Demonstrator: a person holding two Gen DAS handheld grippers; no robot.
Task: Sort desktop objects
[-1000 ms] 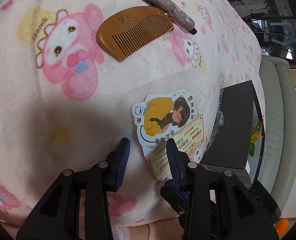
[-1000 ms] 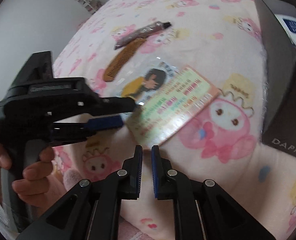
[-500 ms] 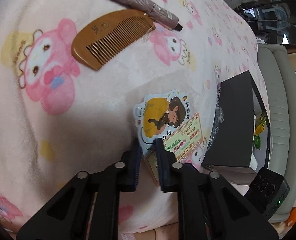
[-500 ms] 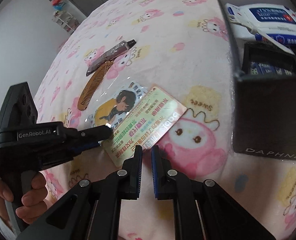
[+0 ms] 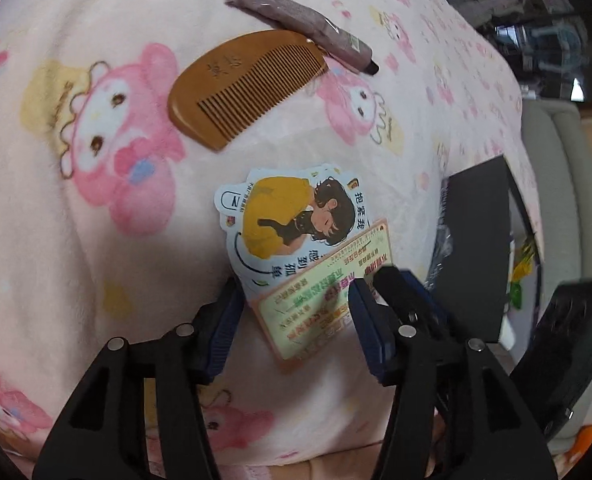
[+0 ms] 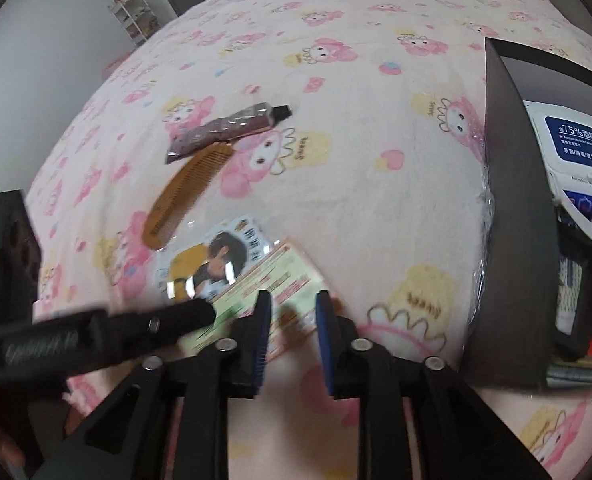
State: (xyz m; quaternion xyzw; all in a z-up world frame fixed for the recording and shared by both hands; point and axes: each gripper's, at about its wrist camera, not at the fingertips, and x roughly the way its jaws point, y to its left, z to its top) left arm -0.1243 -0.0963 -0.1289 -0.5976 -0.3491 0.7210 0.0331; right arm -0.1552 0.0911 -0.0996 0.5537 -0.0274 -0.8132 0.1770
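Note:
A cartoon sticker card (image 5: 284, 216) and a green-and-pink printed card (image 5: 315, 300) overlapping it lie on the pink blanket. My left gripper (image 5: 296, 300) is open, with its fingers on either side of the two cards. My right gripper (image 6: 292, 312) is open, its fingers over the near edge of the printed card (image 6: 256, 284), beside the left gripper's finger (image 6: 168, 320). A wooden comb (image 5: 244, 84) and a brown tube (image 5: 303, 24) lie farther off; they also show in the right wrist view, comb (image 6: 184, 192), tube (image 6: 224, 128).
A black open box (image 6: 511, 208) stands to the right, holding a wipes pack (image 6: 567, 148) and other items. It shows as a dark box (image 5: 475, 248) in the left wrist view. The blanket (image 6: 375, 184) covers the whole surface.
Both grippers have opened from shut. The right gripper has moved forward onto the printed card. The left gripper now straddles the two cards.

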